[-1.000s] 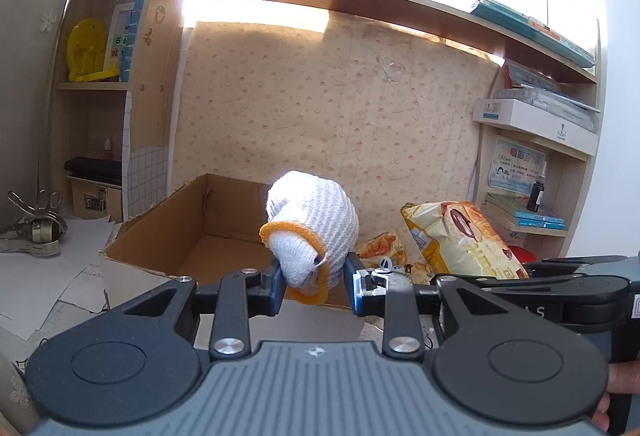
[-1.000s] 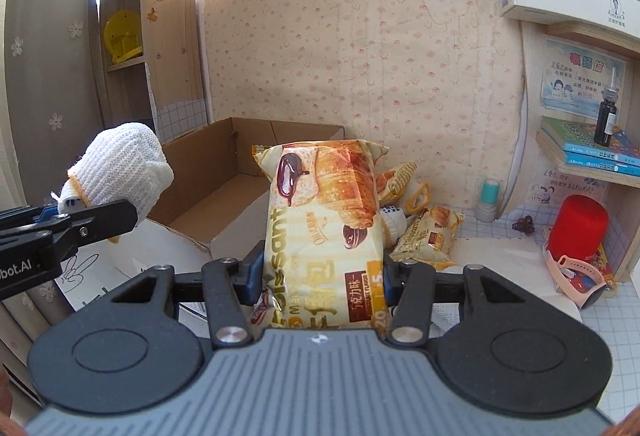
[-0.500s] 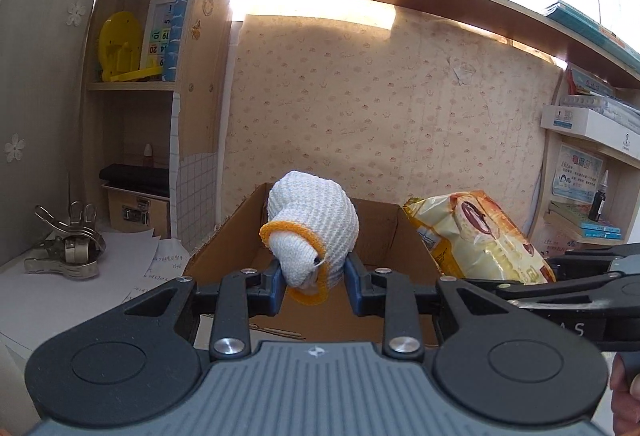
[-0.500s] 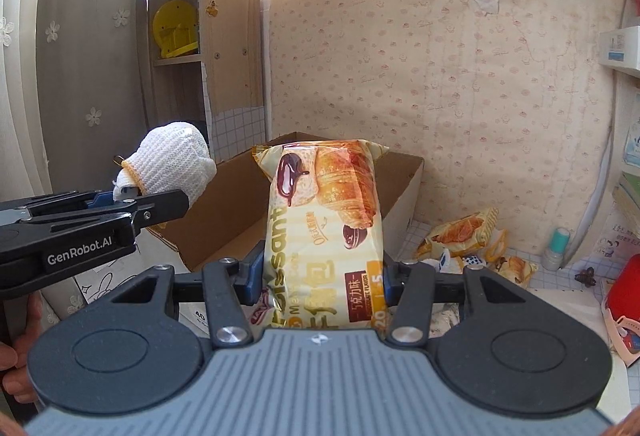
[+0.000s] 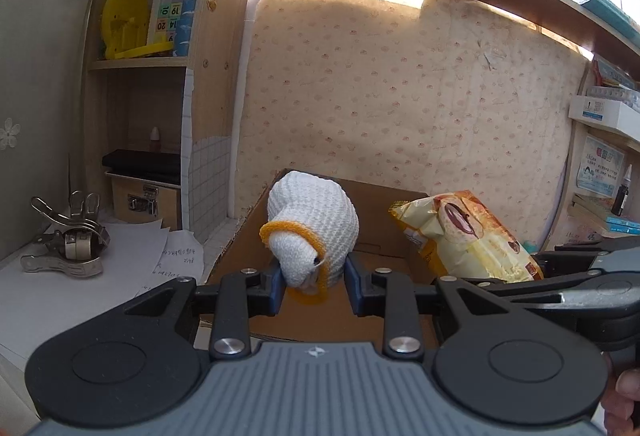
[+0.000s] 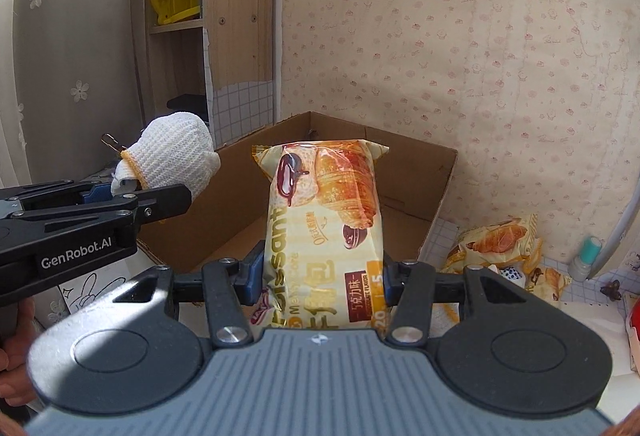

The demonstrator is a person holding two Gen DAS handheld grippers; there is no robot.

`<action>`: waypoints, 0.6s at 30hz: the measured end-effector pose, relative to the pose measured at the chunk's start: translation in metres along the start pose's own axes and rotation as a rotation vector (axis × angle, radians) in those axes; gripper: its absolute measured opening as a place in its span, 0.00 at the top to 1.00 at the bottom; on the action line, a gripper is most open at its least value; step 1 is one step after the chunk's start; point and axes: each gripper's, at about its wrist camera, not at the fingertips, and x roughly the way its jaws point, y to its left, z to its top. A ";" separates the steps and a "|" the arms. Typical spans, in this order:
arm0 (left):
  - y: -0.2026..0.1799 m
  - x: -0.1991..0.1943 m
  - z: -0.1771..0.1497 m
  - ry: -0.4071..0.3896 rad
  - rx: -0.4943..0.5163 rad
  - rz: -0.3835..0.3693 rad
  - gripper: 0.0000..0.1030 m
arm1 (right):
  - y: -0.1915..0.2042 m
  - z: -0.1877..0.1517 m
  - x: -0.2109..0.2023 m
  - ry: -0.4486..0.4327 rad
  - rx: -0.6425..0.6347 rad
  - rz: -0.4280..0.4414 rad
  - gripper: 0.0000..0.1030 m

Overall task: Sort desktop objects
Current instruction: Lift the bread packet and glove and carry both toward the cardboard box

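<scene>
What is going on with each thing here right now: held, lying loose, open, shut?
White knitted glove: rolled up, clamped in the left gripper.
Croissant bag: sealed, upright, clamped in the right gripper.
Cardboard box: open, no lid, nothing visible inside.
Smaller croissant packets: lying loose on the desk.
Metal clips: piled on papers, untouched.

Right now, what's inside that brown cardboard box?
The brown cardboard box shows only bare floor and walls; the croissant bag and white knitted glove cover part of it.

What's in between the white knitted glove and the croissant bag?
In the right wrist view, only the open brown cardboard box shows between the white knitted glove and the yellow croissant bag.
</scene>
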 end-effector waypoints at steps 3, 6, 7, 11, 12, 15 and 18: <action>0.003 0.005 0.000 0.008 -0.006 0.004 0.69 | 0.002 0.003 0.008 0.007 0.000 -0.009 0.51; 0.005 0.010 -0.001 0.015 -0.013 0.016 0.69 | 0.003 0.007 0.015 0.013 0.001 -0.013 0.51; 0.006 0.011 -0.001 0.017 -0.017 0.017 0.69 | 0.004 0.007 0.018 0.017 0.000 -0.015 0.51; 0.006 0.014 -0.002 0.025 -0.010 0.037 0.69 | 0.006 0.007 0.028 0.037 -0.006 -0.022 0.51; 0.005 0.015 -0.002 0.029 -0.001 0.048 0.69 | 0.006 0.007 0.030 0.040 -0.006 -0.022 0.51; 0.003 0.016 -0.002 0.033 0.016 0.070 0.69 | 0.006 0.006 0.035 0.050 -0.007 -0.023 0.51; 0.003 0.018 -0.002 0.039 0.018 0.080 0.69 | 0.007 0.005 0.039 0.057 -0.011 -0.028 0.51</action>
